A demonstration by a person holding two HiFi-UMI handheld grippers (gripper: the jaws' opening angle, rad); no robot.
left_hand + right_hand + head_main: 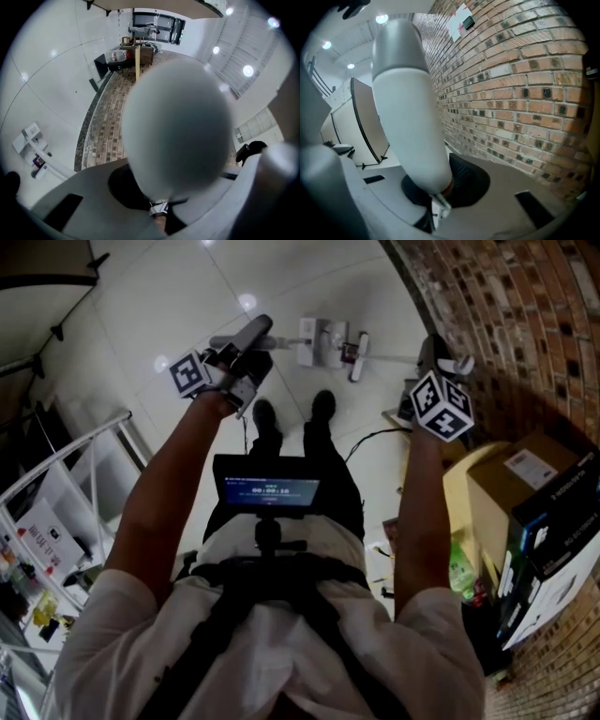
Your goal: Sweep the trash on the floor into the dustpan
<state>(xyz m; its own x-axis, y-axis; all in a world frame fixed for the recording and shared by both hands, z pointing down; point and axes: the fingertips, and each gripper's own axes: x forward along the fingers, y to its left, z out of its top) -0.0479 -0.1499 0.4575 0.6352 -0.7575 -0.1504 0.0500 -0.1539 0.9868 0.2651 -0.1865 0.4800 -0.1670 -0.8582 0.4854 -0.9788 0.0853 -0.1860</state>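
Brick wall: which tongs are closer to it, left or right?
Right. The right tongs, shut on a white handle, are close beside the brick wall; the left tongs, shut on a grey handle, are out over the white floor.

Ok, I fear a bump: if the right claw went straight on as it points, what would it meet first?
Probably the brick wall, beyond the handle it holds; how far off is unclear.

A pale grey, round-ended handle (pixel 178 131) is clamped between the left jaws. A white handle with a grey top (pixel 410 117) stands gripped in the right jaws. Their white heads (pixel 321 341) rest on the floor (pixel 187 296), well ahead of both jaws.
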